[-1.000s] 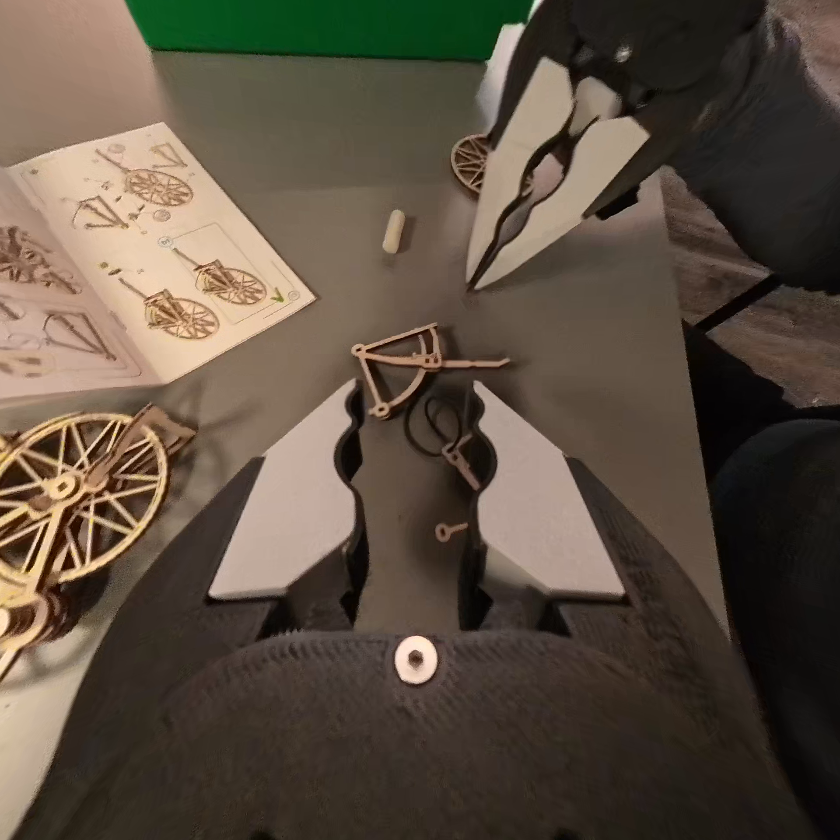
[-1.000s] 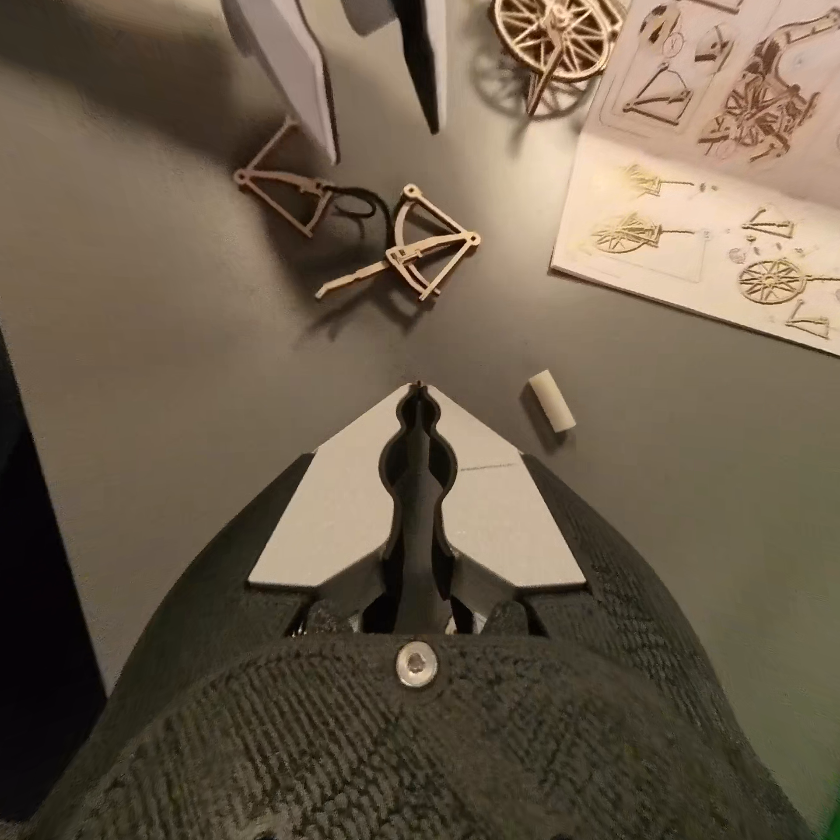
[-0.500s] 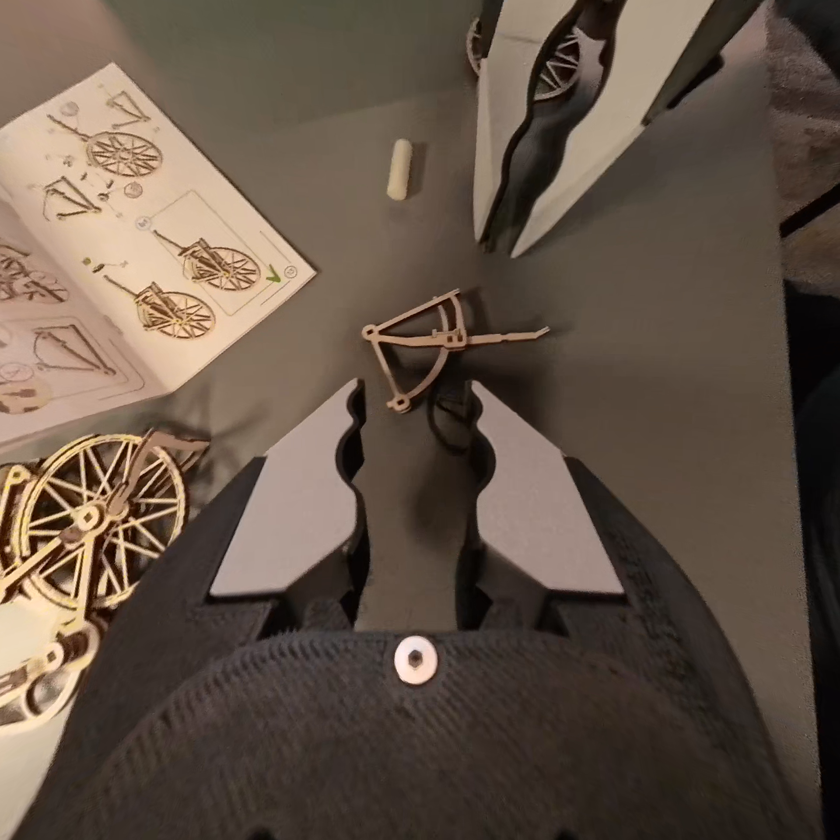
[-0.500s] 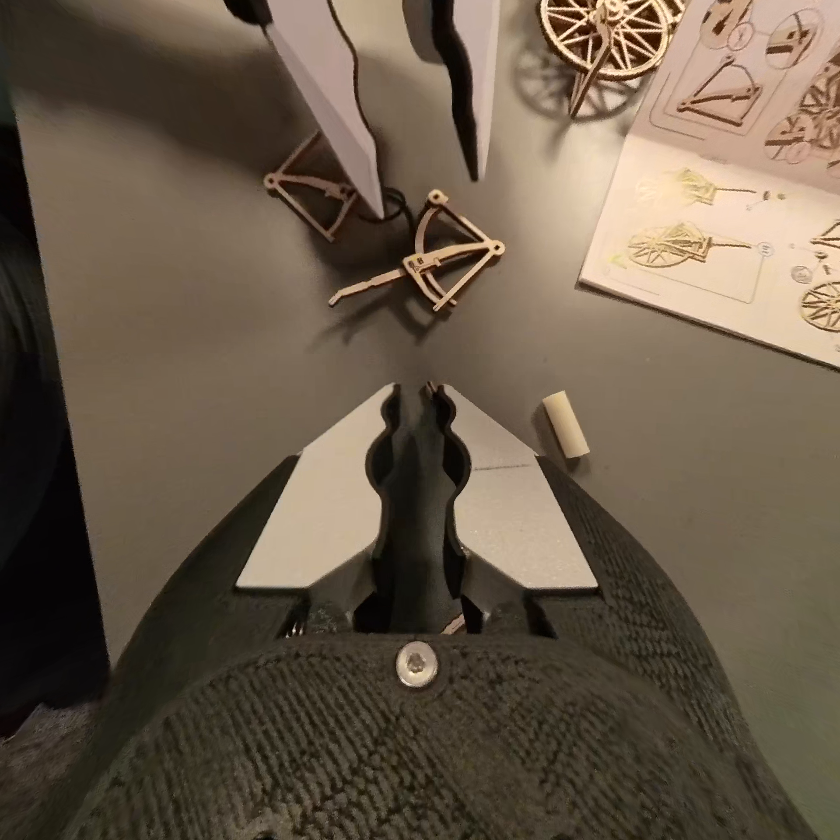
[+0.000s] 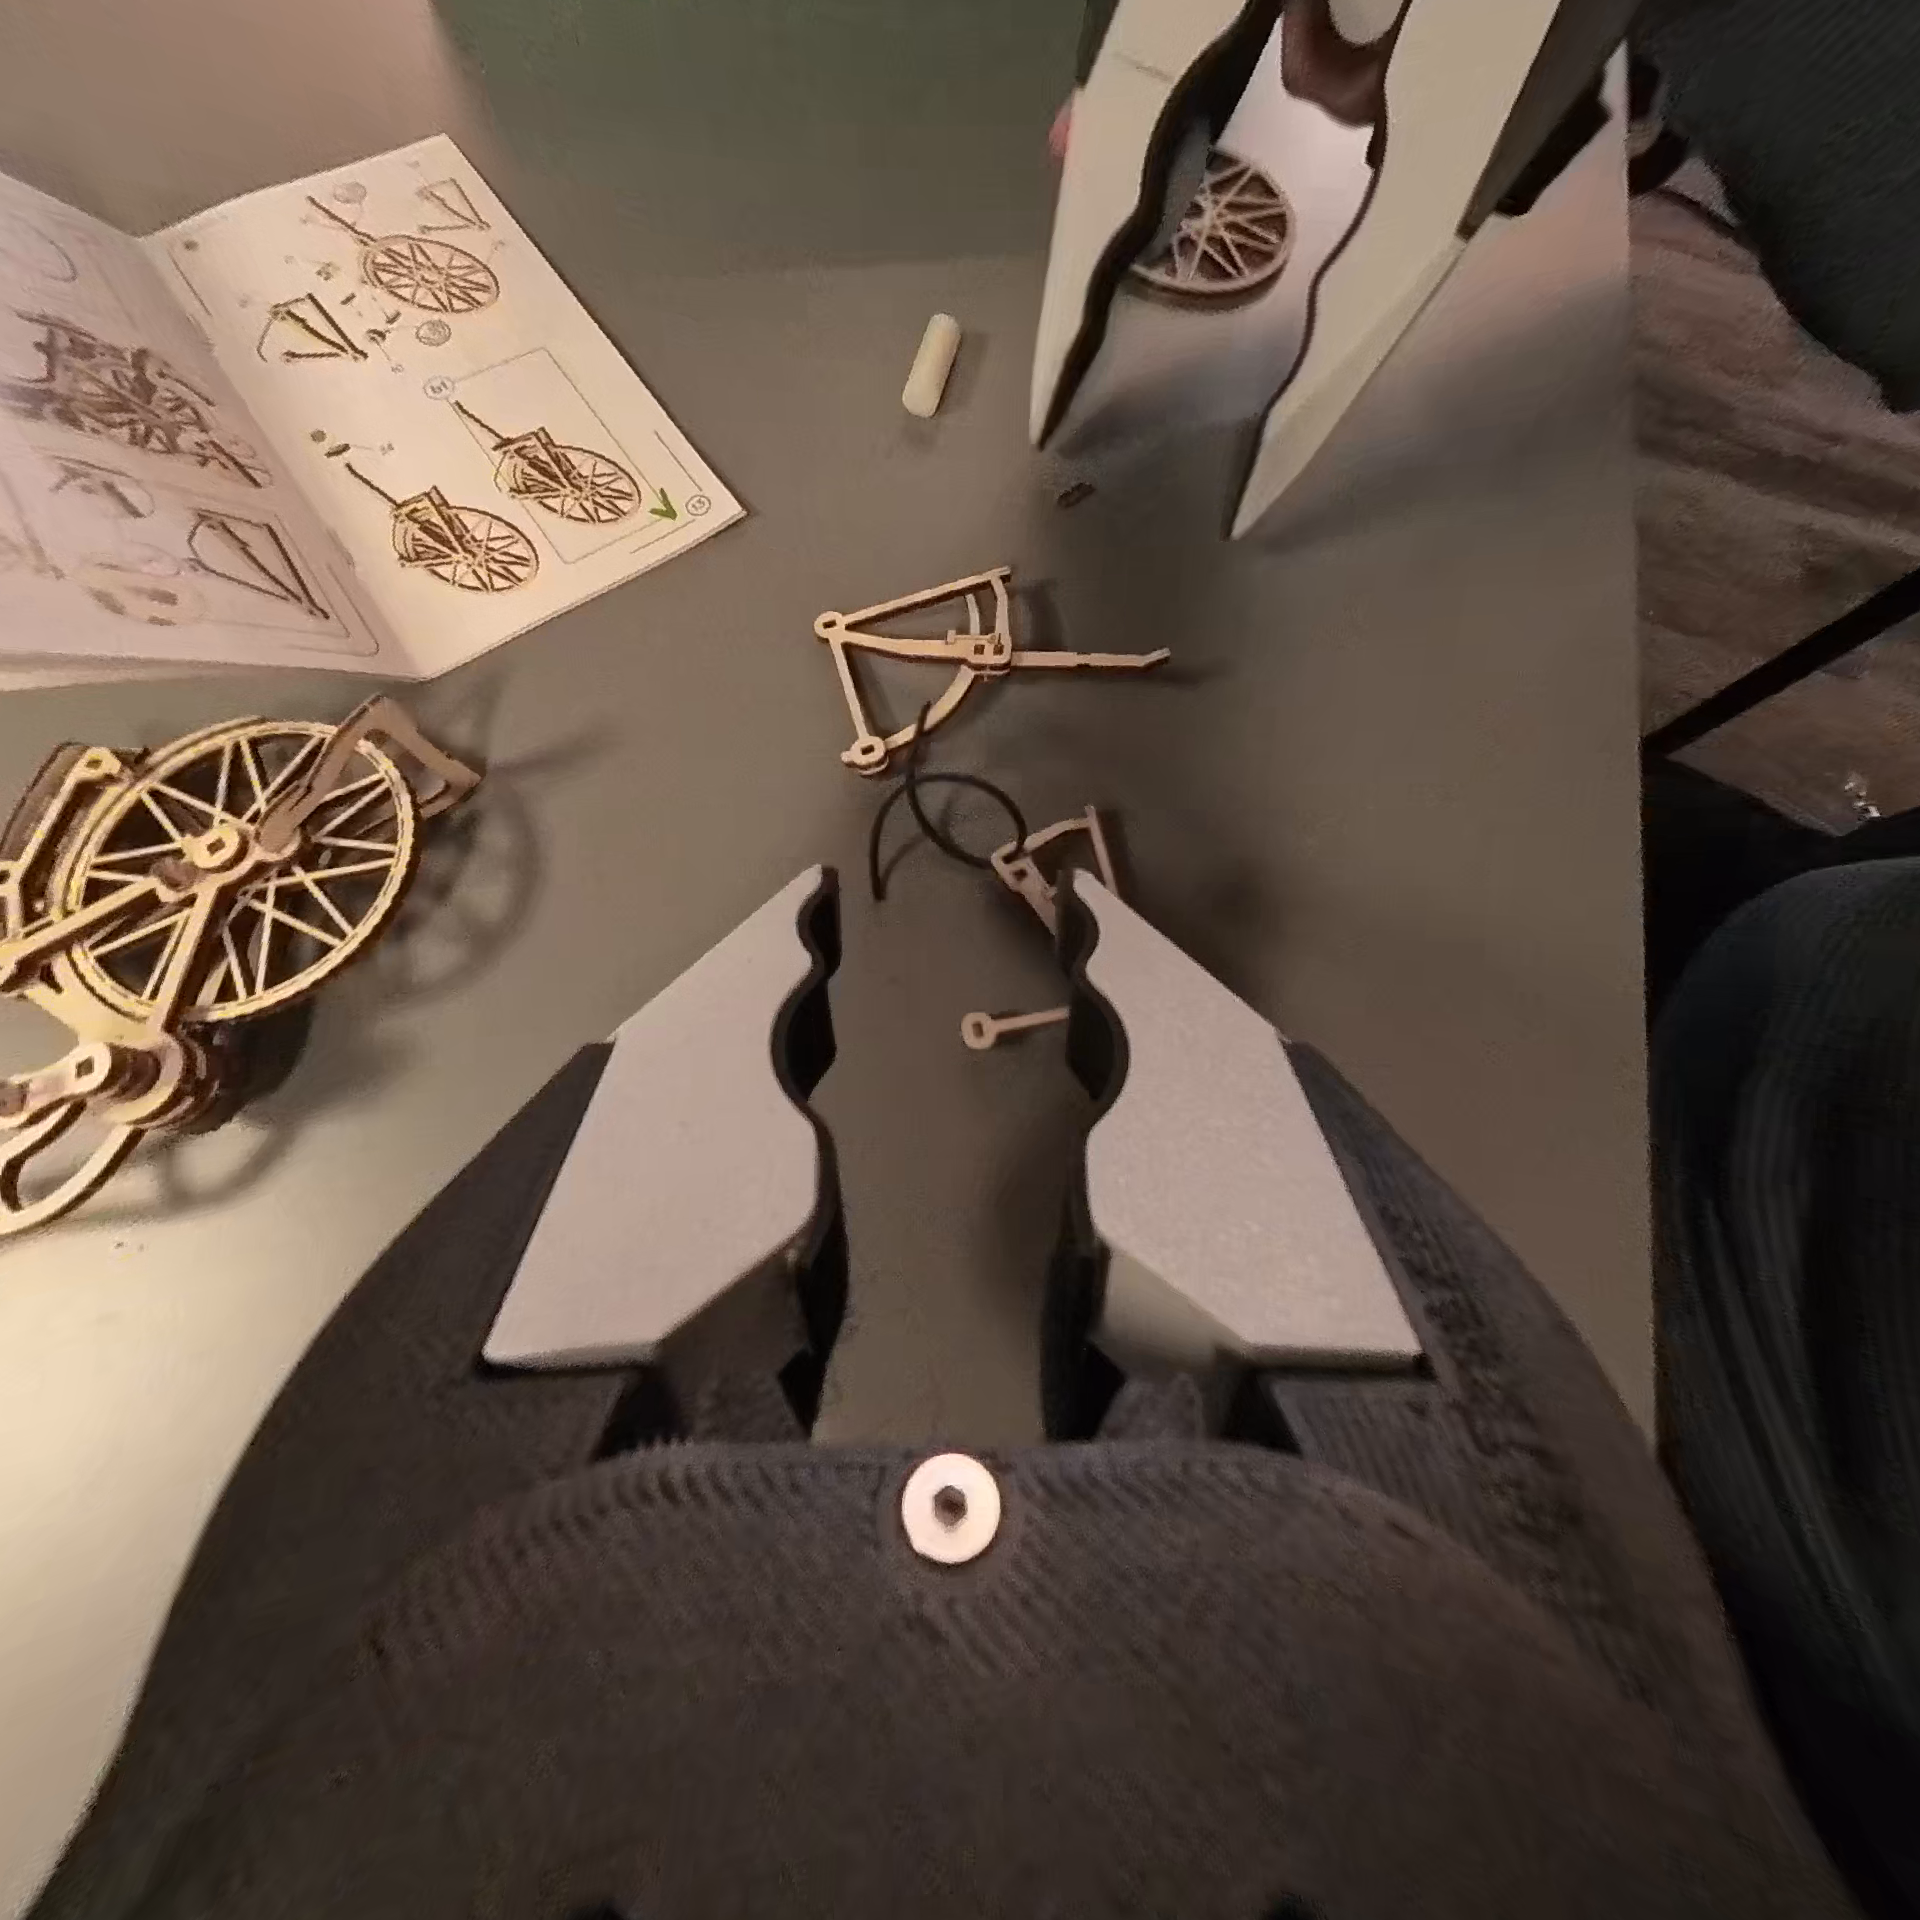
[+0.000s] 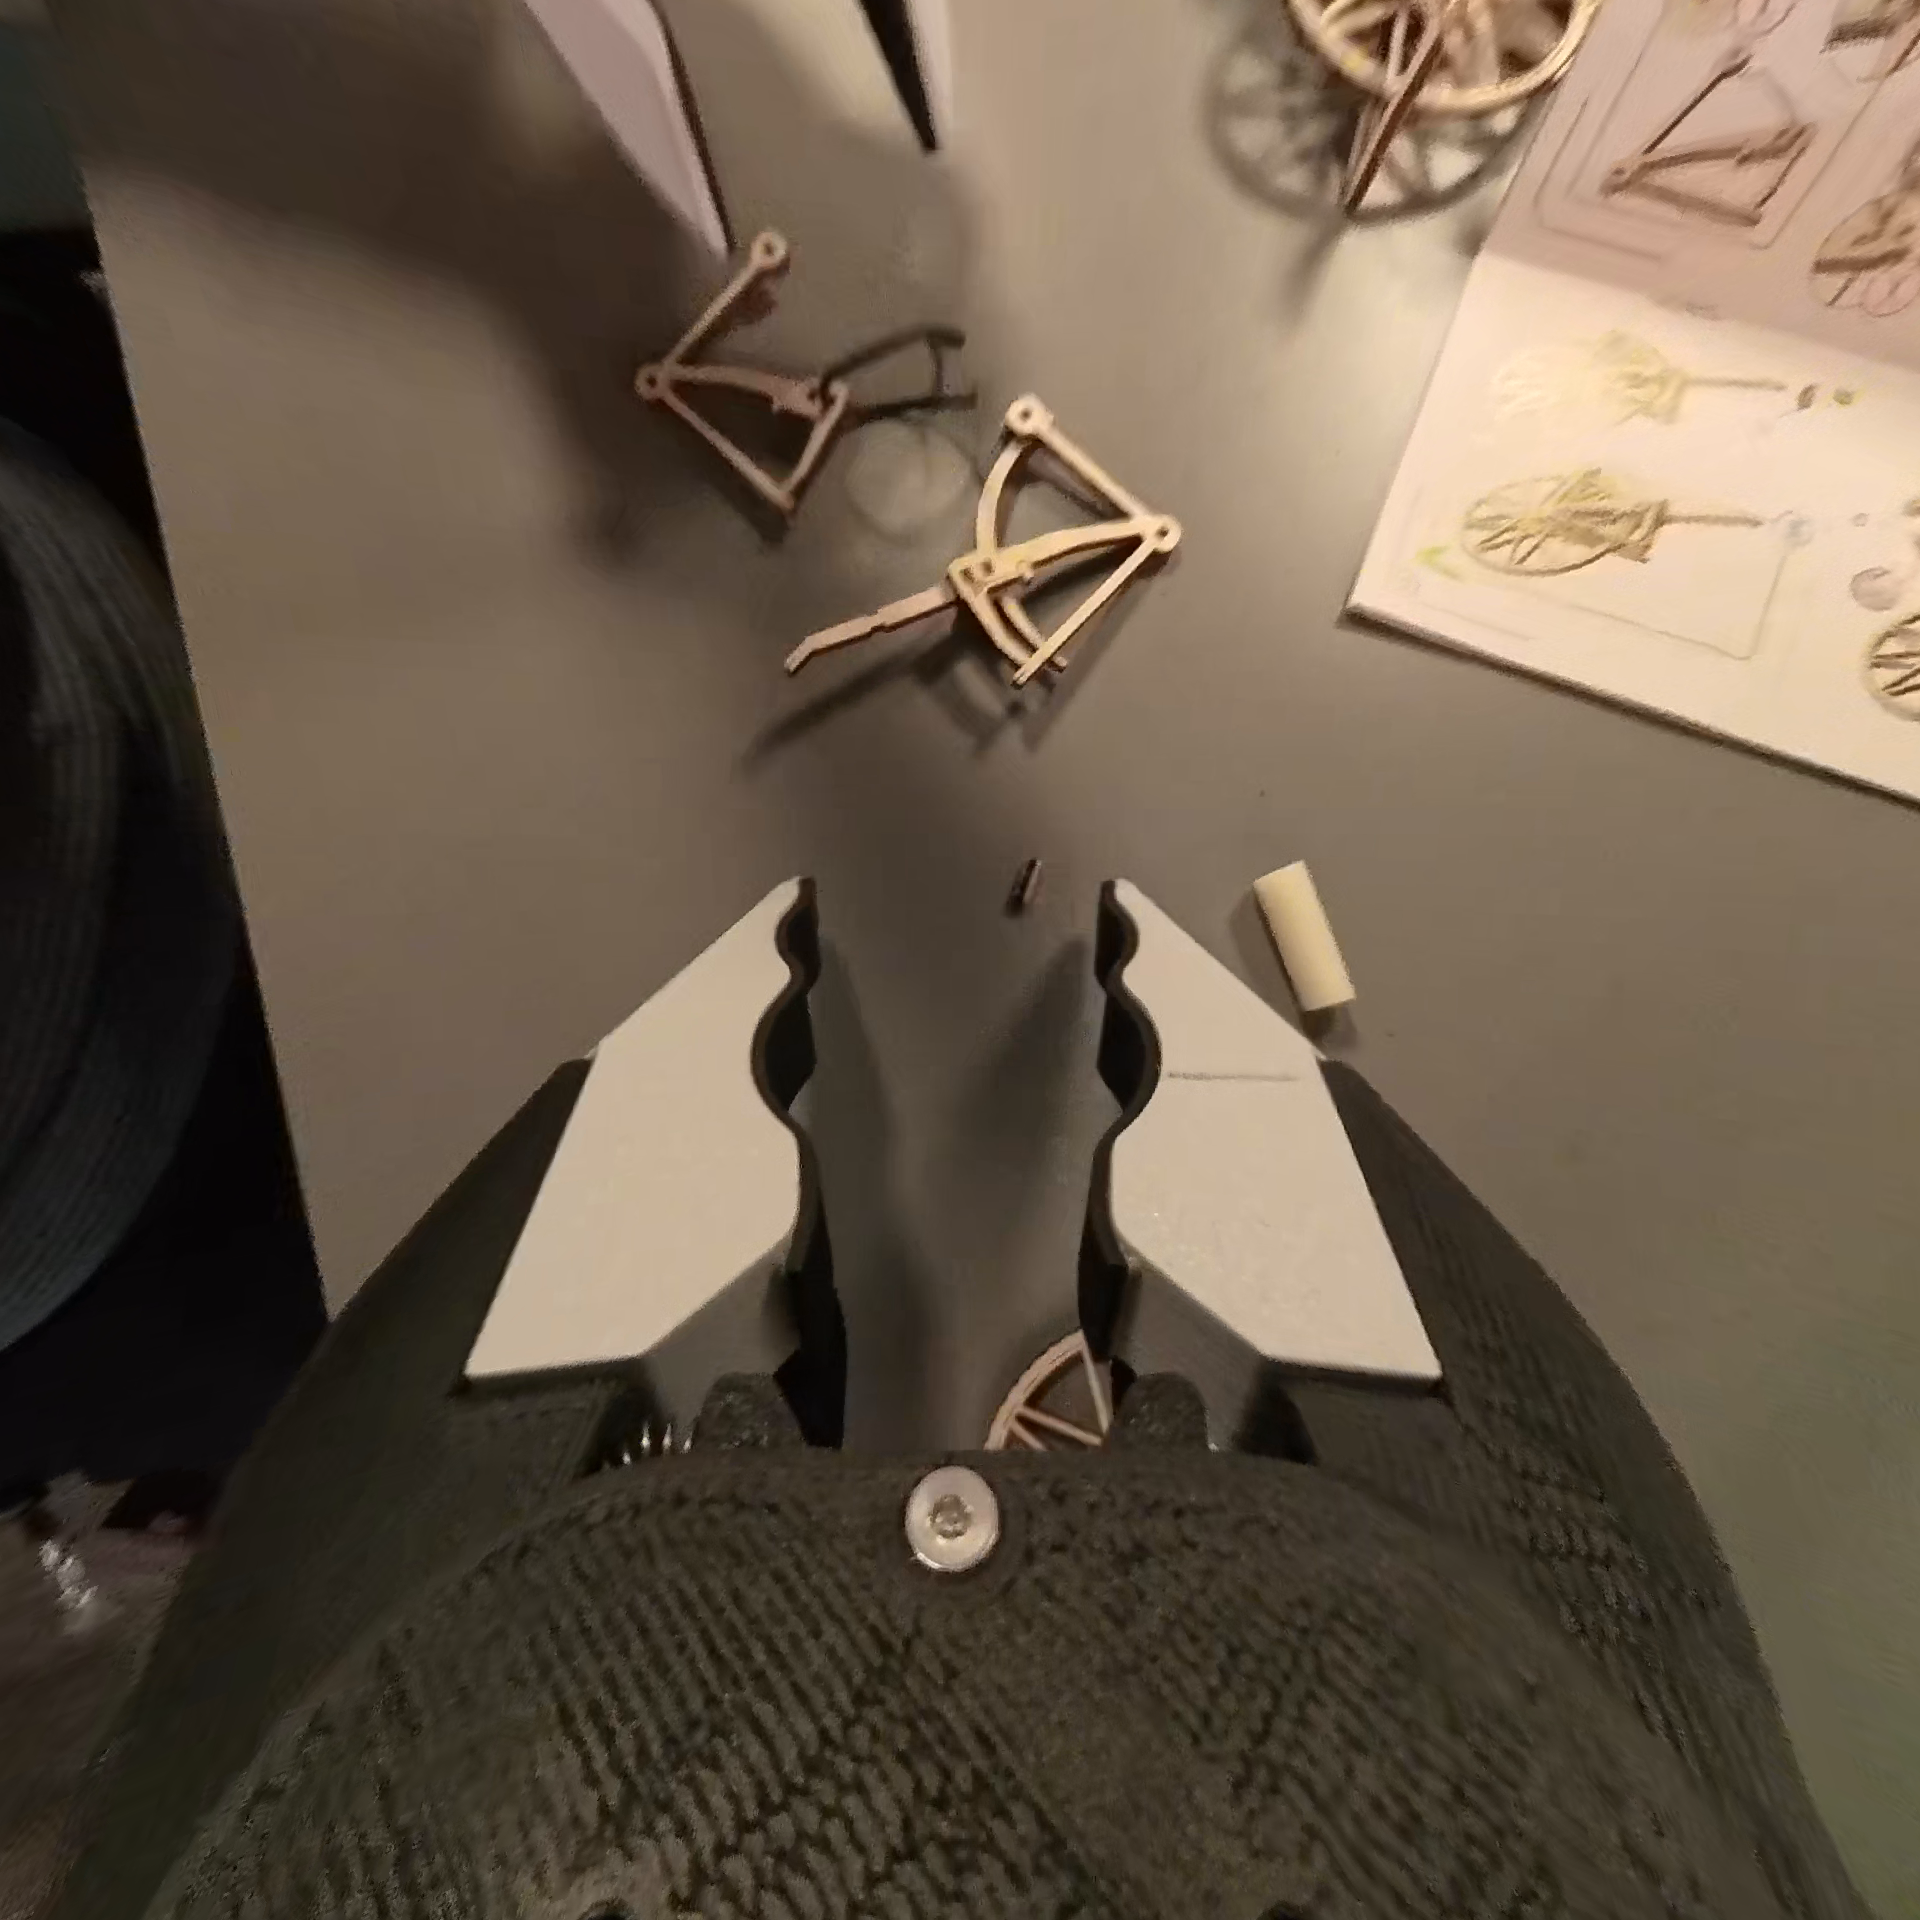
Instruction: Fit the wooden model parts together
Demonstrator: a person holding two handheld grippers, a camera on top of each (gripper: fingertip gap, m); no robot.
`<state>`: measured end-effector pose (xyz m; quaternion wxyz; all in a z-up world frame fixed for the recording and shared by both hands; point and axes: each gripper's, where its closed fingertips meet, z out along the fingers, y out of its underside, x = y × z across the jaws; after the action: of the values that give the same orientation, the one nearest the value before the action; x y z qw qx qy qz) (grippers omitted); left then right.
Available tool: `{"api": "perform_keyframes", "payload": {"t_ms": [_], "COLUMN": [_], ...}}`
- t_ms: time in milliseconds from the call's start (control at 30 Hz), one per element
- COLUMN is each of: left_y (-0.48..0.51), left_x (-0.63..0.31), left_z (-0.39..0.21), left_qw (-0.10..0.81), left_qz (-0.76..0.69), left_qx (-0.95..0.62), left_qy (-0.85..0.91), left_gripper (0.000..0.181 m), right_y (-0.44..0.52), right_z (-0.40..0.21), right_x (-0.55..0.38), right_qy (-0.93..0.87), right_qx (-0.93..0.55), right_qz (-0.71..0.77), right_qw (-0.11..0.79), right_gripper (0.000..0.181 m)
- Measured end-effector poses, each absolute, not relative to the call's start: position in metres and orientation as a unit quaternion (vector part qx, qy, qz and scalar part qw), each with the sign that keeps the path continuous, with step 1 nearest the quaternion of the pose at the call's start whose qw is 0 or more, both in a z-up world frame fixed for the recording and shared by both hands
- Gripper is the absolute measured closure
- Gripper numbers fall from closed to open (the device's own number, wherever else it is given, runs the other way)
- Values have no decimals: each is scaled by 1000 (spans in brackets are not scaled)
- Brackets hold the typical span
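Note:
A wooden fan-shaped frame with a long lever (image 5: 935, 655) (image 6: 1039, 561) lies mid-table. A second triangular frame (image 6: 743, 395) lies beside it, joined by a black cord (image 5: 935, 821); my left finger partly hides this frame (image 5: 1060, 847). A small wooden pin (image 5: 1013, 1027) lies between my left fingers. My left gripper (image 5: 956, 894) is open and empty above the table. My right gripper (image 6: 956, 888) is open and empty, and it also shows in the left wrist view (image 5: 1143, 483). A tiny dark piece (image 6: 1023, 883) (image 5: 1070, 494) lies on the table at its tips.
A white cylinder (image 6: 1304, 945) lies right of my right fingers. An open instruction booklet (image 5: 364, 416) and a built spoked-wheel assembly (image 5: 208, 883) are on the left. A loose spoked wheel (image 5: 1216, 229) lies under my right gripper. The table edge (image 5: 1631, 623) runs along the right. My right fingertips sit around 12 centimetres from my left ones. The white cylinder (image 6: 1304, 945) is about 4 centimetres from my right fingertips. It is also in sight in the left wrist view (image 5: 939, 357).
My right gripper has gone from shut to wide open, and the tiny dark piece at its tips now lies on the table. My left gripper stayed open and shifted slightly.

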<state>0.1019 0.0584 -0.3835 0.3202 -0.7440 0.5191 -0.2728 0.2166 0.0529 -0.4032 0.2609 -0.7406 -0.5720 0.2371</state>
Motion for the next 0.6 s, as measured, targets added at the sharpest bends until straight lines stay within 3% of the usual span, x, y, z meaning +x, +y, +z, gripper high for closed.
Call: {"api": "perform_keyframes", "payload": {"t_ms": [200, 400, 500, 600], "left_y": [55, 43, 38, 37], "left_x": [104, 103, 105, 109], "left_z": [-364, -359, -354, -350], "left_qw": [361, 354, 359, 369], "left_qz": [-314, -337, -346, -354], "left_qx": [-732, -722, -713, -706], "left_qy": [485, 490, 494, 490], "left_gripper": [141, 140, 140, 140], "right_y": [62, 64, 68, 68], "right_z": [-385, -397, -408, -410], "right_x": [176, 170, 169, 168], "right_qy": [-612, -752, -777, -772], "right_qx": [-669, -563, -553, -567], "right_qz": [210, 143, 120, 129], "right_qw": [366, 311, 276, 256], "right_gripper": [145, 159, 160, 173]}}
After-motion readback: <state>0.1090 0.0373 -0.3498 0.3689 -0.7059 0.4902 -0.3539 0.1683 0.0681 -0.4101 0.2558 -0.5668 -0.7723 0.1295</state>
